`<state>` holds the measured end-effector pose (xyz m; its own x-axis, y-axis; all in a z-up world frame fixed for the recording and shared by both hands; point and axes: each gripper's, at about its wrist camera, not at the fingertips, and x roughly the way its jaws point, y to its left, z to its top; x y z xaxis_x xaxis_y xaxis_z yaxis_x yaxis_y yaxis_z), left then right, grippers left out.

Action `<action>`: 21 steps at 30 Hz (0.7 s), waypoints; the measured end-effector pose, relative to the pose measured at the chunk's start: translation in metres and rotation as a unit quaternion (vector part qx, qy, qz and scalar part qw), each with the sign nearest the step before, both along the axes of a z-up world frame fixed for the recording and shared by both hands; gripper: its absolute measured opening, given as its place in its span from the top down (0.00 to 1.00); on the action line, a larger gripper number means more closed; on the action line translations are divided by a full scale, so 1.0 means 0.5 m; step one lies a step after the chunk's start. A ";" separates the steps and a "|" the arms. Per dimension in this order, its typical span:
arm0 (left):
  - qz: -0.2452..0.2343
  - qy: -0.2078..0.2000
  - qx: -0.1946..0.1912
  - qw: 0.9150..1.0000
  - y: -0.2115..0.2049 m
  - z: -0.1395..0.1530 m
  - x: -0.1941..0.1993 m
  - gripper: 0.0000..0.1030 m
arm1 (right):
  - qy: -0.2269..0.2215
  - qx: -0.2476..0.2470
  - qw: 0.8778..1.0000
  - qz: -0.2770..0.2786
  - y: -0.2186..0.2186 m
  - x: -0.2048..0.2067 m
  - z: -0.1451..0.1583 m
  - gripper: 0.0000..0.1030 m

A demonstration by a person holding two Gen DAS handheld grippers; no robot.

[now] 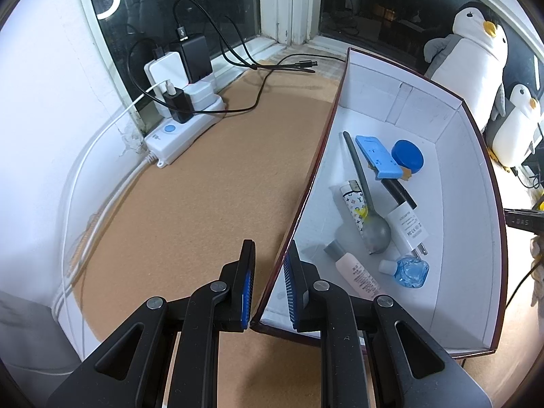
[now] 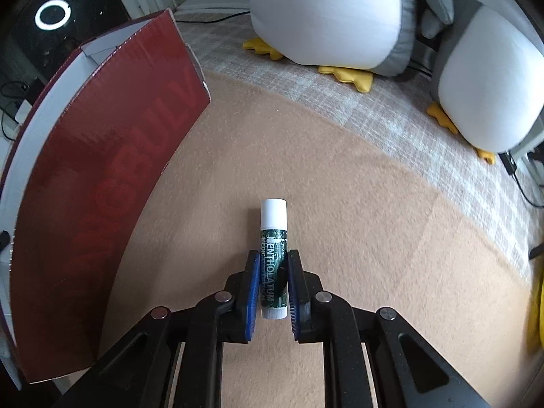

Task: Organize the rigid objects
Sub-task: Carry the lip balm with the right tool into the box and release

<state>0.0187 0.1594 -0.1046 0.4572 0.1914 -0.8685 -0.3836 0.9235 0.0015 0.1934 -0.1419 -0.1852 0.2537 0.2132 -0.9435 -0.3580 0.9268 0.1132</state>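
A red box (image 1: 452,156) with white inner walls lies on the tan mat. It holds a grey spoon (image 1: 375,236), a blue flat piece (image 1: 377,156), a blue cap (image 1: 408,156), a patterned lighter (image 1: 353,207), a white plug (image 1: 408,229), a pink bottle (image 1: 357,275) and a clear blue bottle (image 1: 409,270). My left gripper (image 1: 270,243) is shut on the box's left wall near the front corner. In the right wrist view, a green lip balm tube (image 2: 273,217) with a white cap lies on the mat, to the right of the box's red outer wall (image 2: 102,187). My right gripper (image 2: 273,252) is shut on its lower half.
A white power strip (image 1: 183,129) with chargers and black cables (image 1: 272,68) sits by the window at the back left. Two plush penguins (image 2: 326,10) stand behind the mat on a checked cloth (image 2: 374,115). Bare mat (image 1: 204,204) stretches left of the box.
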 end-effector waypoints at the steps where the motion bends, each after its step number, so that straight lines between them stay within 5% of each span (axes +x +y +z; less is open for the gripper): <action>1: 0.000 0.000 -0.001 1.000 0.001 0.000 0.000 0.84 | 0.004 0.012 1.000 -0.007 -0.008 -0.005 0.008 0.87; 11: -0.005 -0.004 -0.010 1.000 0.007 -0.007 0.009 0.84 | -0.031 0.076 0.997 0.006 -0.004 -0.061 0.135 0.87; 21: -0.012 -0.006 -0.015 1.000 0.011 -0.012 0.021 0.84 | -0.058 0.103 0.988 0.095 0.146 -0.141 0.246 0.87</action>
<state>0.0295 0.1650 -0.1107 0.4714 0.1538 -0.8684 -0.3620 0.9317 -0.0315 0.1228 -0.0688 -0.0621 0.2952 0.4522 -0.8417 -0.5450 0.8032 0.2404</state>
